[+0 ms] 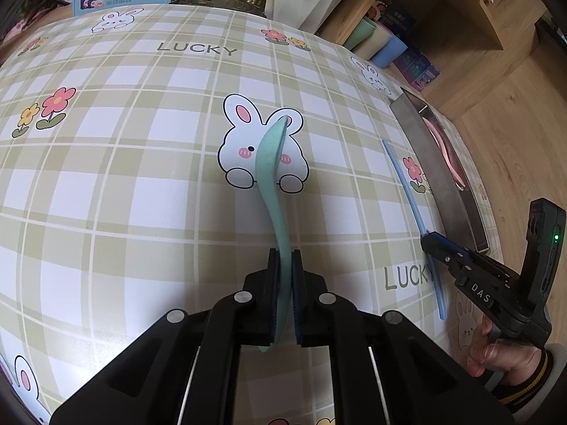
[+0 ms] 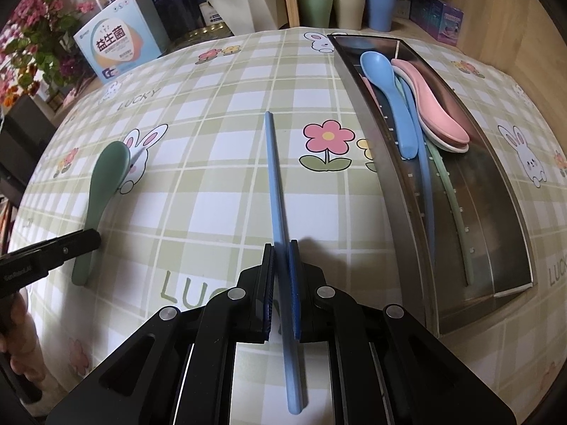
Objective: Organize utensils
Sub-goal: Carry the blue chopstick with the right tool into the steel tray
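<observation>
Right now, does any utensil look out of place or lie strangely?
Two are outside the metal tray: the green spoon, clamped in the left gripper, and a blue chopstick, clamped in the right gripper. Inside the tray, the utensils lie piled across one another, not sorted.

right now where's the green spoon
The green spoon is clamped by its handle in the left tongs, bowl toward the rabbit print mid-table. In the right wrist view it sits far left, well apart from the metal tray.

Tablecloth (image 2: 219, 184) lies open; steel tray (image 2: 358, 106) (right edge) blocks passage.
</observation>
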`<move>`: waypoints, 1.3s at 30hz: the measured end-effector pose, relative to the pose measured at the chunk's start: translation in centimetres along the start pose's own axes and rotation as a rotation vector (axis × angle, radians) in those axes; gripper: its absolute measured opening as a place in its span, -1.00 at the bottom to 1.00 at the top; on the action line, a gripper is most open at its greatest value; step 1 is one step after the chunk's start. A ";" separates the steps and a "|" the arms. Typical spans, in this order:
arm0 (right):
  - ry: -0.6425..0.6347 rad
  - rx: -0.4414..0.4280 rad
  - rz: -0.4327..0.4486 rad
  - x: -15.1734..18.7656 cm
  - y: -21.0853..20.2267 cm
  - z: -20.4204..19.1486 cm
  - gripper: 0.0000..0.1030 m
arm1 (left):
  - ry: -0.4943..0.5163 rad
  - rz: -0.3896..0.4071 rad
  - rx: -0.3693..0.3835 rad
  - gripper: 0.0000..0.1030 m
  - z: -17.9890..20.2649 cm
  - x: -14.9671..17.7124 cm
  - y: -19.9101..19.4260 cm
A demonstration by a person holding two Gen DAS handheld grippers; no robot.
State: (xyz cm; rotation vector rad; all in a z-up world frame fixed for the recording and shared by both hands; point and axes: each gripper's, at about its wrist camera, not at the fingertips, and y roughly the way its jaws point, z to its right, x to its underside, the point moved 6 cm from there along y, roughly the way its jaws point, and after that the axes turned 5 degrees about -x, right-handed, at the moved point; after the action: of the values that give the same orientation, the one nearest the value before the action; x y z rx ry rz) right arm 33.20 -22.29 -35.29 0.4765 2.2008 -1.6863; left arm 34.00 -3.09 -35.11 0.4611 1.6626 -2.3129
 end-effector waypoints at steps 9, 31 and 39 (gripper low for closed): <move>0.058 -0.082 0.024 0.0 -0.9 0.4 -0.87 | 0.007 -0.002 -0.014 -0.84 0.1 -0.1 0.0; 0.008 -0.027 0.105 -8.0 -4.5 8.4 -0.87 | 0.011 -0.003 -0.044 -0.84 0.2 -0.1 0.1; 0.056 -0.070 0.051 -6.5 -2.0 8.3 -0.87 | 0.016 -0.005 -0.053 -0.84 0.3 -0.1 0.2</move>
State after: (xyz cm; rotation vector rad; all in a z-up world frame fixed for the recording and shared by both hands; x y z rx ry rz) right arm 38.54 -31.20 -32.64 0.5630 2.2586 -1.5824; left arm 34.16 -3.38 -35.11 0.4657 1.7300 -2.2687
